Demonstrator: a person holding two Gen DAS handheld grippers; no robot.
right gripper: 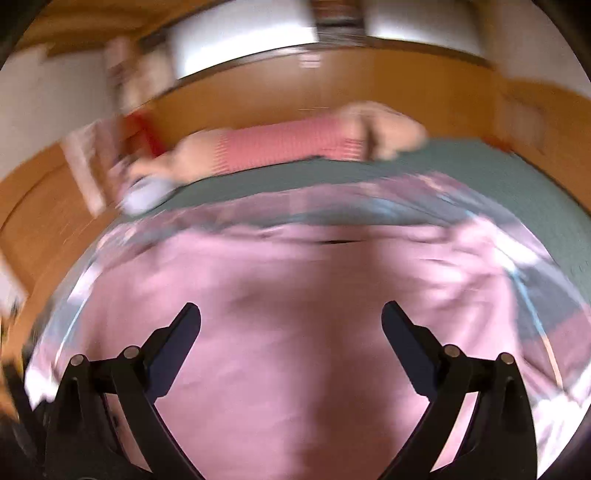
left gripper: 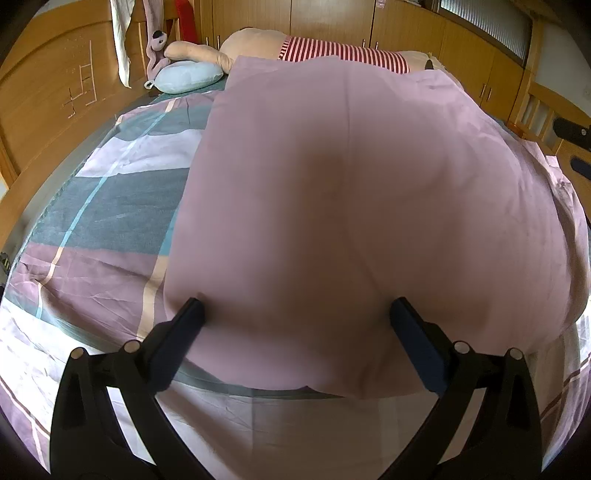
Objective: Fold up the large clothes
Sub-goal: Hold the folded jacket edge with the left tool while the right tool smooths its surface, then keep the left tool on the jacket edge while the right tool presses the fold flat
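Observation:
A large pink cloth (left gripper: 332, 192) lies folded flat on the bed, its near edge running across the bottom of the left wrist view. My left gripper (left gripper: 297, 314) stands open just above that near edge, the cloth showing between its wide-apart black fingers (left gripper: 184, 328), which do not press on it. In the blurred right wrist view the same pink cloth (right gripper: 295, 314) fills the lower half. My right gripper (right gripper: 291, 317) hangs open over it with nothing pinched between its fingers.
The bed carries a striped sheet (left gripper: 103, 206) of grey, lilac and white. At its far end lie a pale blue pillow (left gripper: 188, 75) and a big plush toy in a red-striped top (left gripper: 332, 48). Wooden wardrobes (left gripper: 332, 18) and a wooden headboard (left gripper: 48, 85) ring the bed.

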